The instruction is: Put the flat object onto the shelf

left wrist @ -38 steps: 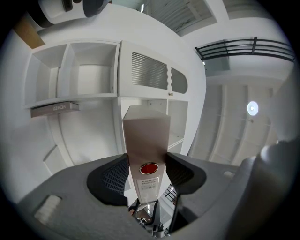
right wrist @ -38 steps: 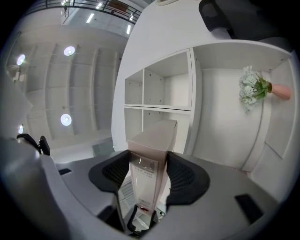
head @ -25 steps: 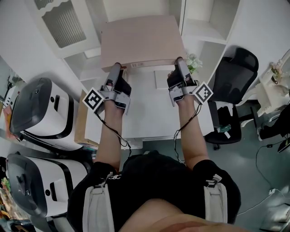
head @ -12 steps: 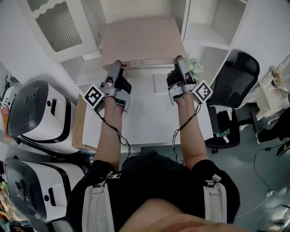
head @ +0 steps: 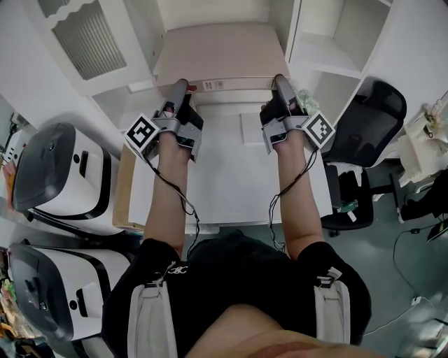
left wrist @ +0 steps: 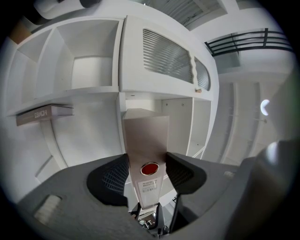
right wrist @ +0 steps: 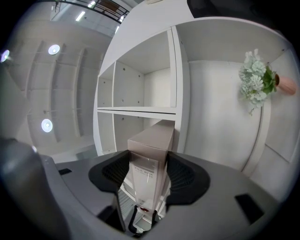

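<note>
While both pairs of jaws pinch the near edge of the box (head: 213,52), the left gripper (head: 176,87) clamps its left corner and the right gripper (head: 280,81) its right corner. Forearms (head: 168,189) extend straight forward, parallel. Box observed flat, far part between the uprights of the shelf (head: 297,42).

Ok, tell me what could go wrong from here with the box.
The left gripper and right gripper pinch only the box's near edge, so its far end could sag or twist out.
The box looks about as wide as its shelf bay, so a corner may catch the divider.
The plant stands near the right gripper and could get knocked.
</note>
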`<state>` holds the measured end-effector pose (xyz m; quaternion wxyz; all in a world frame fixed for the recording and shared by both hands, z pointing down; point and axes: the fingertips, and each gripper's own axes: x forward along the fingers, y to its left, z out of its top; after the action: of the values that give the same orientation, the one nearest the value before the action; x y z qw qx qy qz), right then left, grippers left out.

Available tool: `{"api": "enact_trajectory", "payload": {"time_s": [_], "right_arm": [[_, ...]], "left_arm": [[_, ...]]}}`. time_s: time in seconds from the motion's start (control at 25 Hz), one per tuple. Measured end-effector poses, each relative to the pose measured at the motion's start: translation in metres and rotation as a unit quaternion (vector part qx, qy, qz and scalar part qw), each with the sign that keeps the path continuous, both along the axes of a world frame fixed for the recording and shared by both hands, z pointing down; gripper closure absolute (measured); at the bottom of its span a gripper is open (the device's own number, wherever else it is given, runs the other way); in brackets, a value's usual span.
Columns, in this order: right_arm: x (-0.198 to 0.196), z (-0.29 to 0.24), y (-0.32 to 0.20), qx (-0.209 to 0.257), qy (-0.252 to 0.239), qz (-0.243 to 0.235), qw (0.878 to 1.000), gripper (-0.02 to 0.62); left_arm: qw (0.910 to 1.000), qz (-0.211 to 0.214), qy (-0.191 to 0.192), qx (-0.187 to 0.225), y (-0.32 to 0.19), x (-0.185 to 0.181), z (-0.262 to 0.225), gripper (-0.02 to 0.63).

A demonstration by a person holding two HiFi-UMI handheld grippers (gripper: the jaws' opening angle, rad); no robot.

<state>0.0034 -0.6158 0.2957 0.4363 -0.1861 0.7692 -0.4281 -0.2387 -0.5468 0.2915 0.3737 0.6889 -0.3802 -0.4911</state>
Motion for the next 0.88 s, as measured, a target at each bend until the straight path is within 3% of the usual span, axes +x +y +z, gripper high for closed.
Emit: {"api": "enact_trajectory", "payload": {"time_s": [0.36, 0.52, 0.88], "right_arm": [[-0.009, -0.011, -0.021, -0.041, 0.012, 0.002, 0.999, 0.345], [-0.016, -0.019, -0.053, -0.057, 0.014, 0.002, 0.998, 0.345], [-0.018, -0.021, -0.054, -0.081, 0.013, 0.004, 0.997, 0.342]], "left_arm": [[0.9997, -0.011, -0.003, -0.022, -0.022, -0.010, -0.008, 0.355], [0.9996, -0.012, -0.006, -0.027, -0.055, -0.017, -0.018, 0.359], [0.9995, -0.016, 0.000, -0.028, -0.054, -0.018, -0.015, 0.387]]}}
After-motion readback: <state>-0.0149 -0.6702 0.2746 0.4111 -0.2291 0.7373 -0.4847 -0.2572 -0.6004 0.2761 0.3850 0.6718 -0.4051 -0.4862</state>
